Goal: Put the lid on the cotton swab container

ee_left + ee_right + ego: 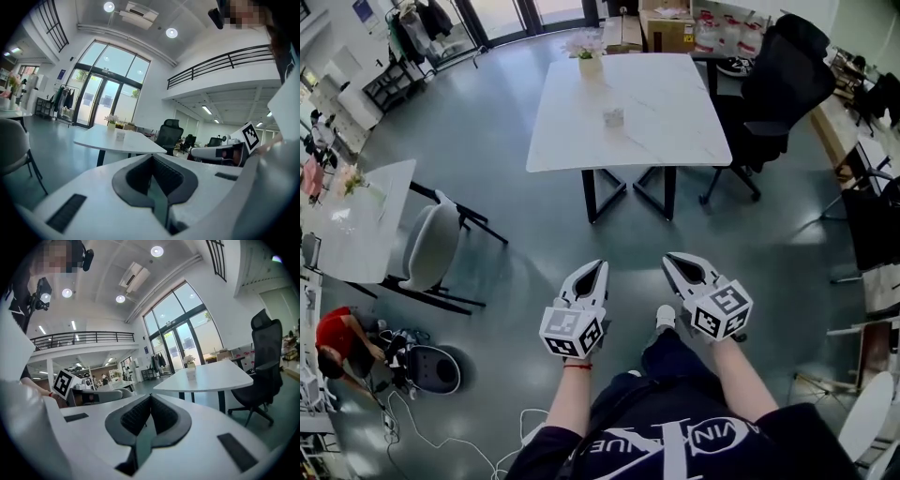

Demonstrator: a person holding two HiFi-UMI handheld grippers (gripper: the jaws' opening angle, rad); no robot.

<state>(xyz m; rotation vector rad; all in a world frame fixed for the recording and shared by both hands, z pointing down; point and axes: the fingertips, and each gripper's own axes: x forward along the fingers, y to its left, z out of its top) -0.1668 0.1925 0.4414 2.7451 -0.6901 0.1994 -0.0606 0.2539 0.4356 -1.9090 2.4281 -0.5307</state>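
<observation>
Head view: the person is standing well back from the white table [666, 122] at upper centre, where the cotton swab container [613, 116] is sitting. The left gripper [598, 266] and right gripper [673, 259] are carrying nothing, jaws closed tip to tip. Recommended: walk up squarely and open the jaws before reaching. The lid is too small to make out.

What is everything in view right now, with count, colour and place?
Table: one, white, straight ahead.
Small container: one, pale, mid-table.
Flower vase: one, pale, pinkish blooms, table's far edge.
Office chair: one, black, right of table.
Cardboard boxes: at least two, brown, beyond table.
Second table: one, white, far left.
Side chair: one, pale grey, beside it.
Person: one, red top, floor, lower left.
Left gripper: white, shut, empty.
Right gripper: white, shut, empty.
</observation>
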